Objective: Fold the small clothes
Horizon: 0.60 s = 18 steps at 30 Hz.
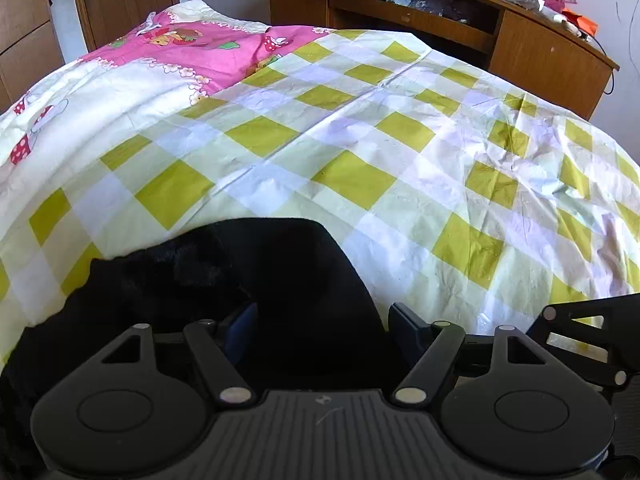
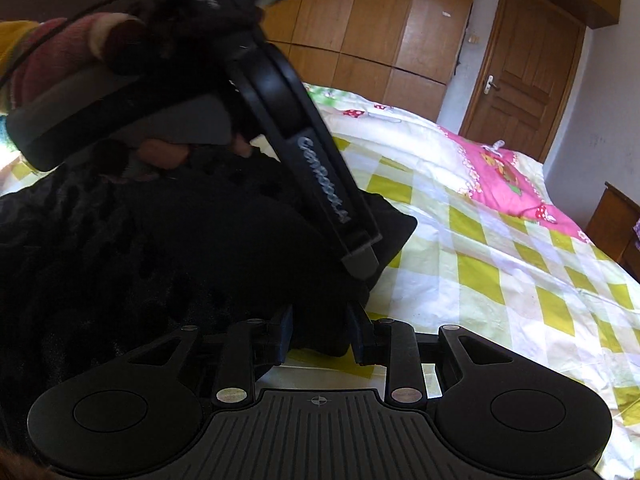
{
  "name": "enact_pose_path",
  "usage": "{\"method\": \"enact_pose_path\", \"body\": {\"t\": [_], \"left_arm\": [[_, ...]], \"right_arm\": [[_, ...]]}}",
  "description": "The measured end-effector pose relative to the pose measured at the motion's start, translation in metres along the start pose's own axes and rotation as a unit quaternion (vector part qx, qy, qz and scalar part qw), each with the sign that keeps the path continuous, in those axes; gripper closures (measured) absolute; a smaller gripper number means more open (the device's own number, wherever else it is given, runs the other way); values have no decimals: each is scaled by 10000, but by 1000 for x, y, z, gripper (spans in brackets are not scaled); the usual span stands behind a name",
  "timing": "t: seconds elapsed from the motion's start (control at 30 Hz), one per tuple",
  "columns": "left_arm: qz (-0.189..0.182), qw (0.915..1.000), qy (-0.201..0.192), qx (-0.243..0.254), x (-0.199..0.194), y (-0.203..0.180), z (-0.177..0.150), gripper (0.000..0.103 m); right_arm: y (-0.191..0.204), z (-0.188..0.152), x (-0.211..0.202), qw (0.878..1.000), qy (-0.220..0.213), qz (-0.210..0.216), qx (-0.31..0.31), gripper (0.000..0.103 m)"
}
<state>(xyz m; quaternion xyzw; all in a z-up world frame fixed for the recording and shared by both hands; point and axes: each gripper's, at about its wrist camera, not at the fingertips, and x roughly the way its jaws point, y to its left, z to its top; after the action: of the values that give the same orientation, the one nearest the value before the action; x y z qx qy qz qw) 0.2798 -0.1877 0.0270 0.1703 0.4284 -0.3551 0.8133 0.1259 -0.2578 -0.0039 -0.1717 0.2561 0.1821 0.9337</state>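
A black garment [image 1: 240, 272] lies on the yellow-checked bedsheet [image 1: 360, 160] at the near edge. My left gripper [image 1: 322, 320] is open, its fingers spread to either side of the garment's edge, with black cloth between them. In the right wrist view the same garment [image 2: 180, 248] fills the left half. My right gripper [image 2: 320, 332] has its jaws a moderate gap apart with a fold of the black cloth between the pads; whether they pinch it is unclear. The left gripper's body [image 2: 320, 184] crosses that view, held by a hand.
A pink cartoon pillowcase [image 1: 192, 52] lies at the bed's far end. A wooden desk [image 1: 520, 44] with clutter stands beyond the bed's right side. A wooden door [image 2: 516, 80] and wardrobes [image 2: 380, 32] line the wall.
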Motion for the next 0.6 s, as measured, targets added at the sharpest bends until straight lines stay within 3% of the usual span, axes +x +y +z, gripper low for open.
{"method": "enact_pose_path", "body": {"t": [0.13, 0.3, 0.6], "left_arm": [[9, 9997, 176, 140, 1, 2, 7, 38], [214, 9990, 160, 369, 0, -4, -1, 35], [267, 9980, 309, 492, 8, 0, -5, 29]], "right_arm": [[0, -4, -7, 9998, -144, -16, -130, 75], [1, -7, -13, 9995, -183, -61, -253, 75], [-3, -10, -12, 9988, -75, -73, -476, 75]]}}
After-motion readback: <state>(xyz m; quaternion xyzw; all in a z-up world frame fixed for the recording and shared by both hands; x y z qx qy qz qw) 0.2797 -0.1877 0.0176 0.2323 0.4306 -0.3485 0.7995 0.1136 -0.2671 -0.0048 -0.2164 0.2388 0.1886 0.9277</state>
